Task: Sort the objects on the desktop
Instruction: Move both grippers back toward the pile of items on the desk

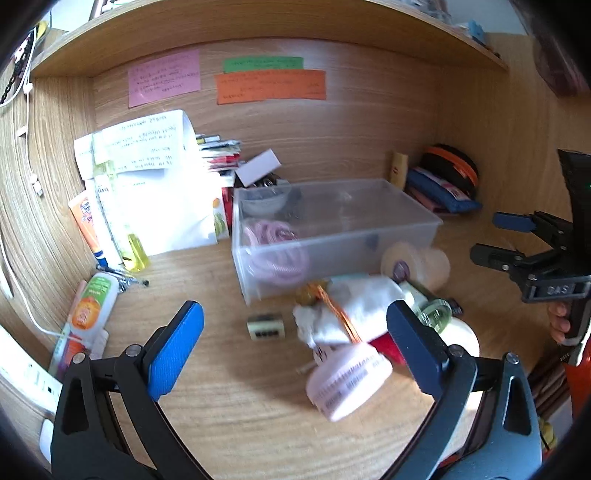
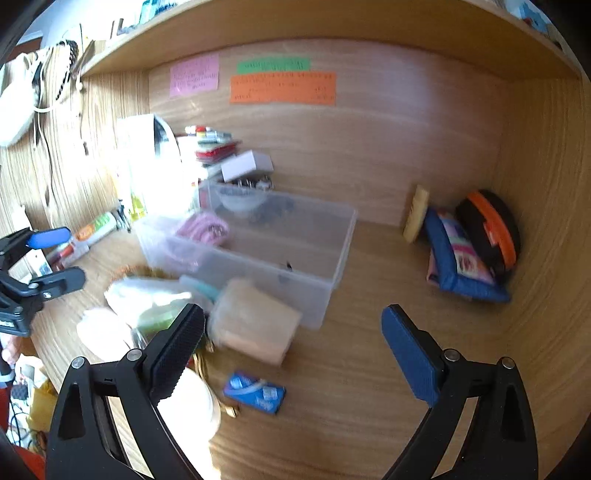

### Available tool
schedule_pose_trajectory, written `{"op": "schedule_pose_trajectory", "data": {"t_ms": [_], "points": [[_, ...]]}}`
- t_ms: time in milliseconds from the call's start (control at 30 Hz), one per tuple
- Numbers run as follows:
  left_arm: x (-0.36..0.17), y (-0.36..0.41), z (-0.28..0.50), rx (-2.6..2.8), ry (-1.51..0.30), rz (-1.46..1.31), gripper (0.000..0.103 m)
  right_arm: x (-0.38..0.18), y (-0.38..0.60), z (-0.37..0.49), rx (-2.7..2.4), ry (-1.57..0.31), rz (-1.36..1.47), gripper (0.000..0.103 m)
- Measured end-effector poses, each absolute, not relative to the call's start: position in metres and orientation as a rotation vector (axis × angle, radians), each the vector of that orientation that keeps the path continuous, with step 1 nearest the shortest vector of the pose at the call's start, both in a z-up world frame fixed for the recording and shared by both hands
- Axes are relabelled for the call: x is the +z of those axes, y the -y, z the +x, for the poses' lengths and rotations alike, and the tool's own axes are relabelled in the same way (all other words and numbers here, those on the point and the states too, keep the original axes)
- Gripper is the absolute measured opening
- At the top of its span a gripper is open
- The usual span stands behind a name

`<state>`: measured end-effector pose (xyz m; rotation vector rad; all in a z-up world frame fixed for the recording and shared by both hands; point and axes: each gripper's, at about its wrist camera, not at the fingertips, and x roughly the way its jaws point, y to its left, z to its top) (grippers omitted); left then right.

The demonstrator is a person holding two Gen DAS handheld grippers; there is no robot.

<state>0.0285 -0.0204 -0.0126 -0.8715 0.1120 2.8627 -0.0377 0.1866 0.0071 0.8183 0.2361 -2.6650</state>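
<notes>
Paper notes on the back panel

Pink note [image 1: 164, 78], green strip [image 1: 263, 64] and orange strip [image 1: 271, 86] – stuck under the wooden shelf [image 1: 258, 22].

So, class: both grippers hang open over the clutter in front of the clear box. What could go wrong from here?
1. The pile is tightly packed, so the left gripper closing on it might catch two things at once.
2. The pink jar lies tilted and could roll if nudged.
3. The right gripper sits close to the beige tub by the box and could knock it aside.
</notes>
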Motion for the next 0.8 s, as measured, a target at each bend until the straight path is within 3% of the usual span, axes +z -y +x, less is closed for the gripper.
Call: {"op": "schedule_pose_trajectory", "data": {"t_ms": [300, 800], "points": [[-0.044, 0.008, 0.036, 2.761, -0.043, -0.985, 0.100, -0.030, -0.197, -0.019, -2.558, -0.115, 0.997, 0.096], [-0.078, 0.001, 0.010, 2.608, 0.013, -1.239, 0.100, -0.064, -0.143, 0.015, -2.330, -0.283, 1.019, 0.096]]}}
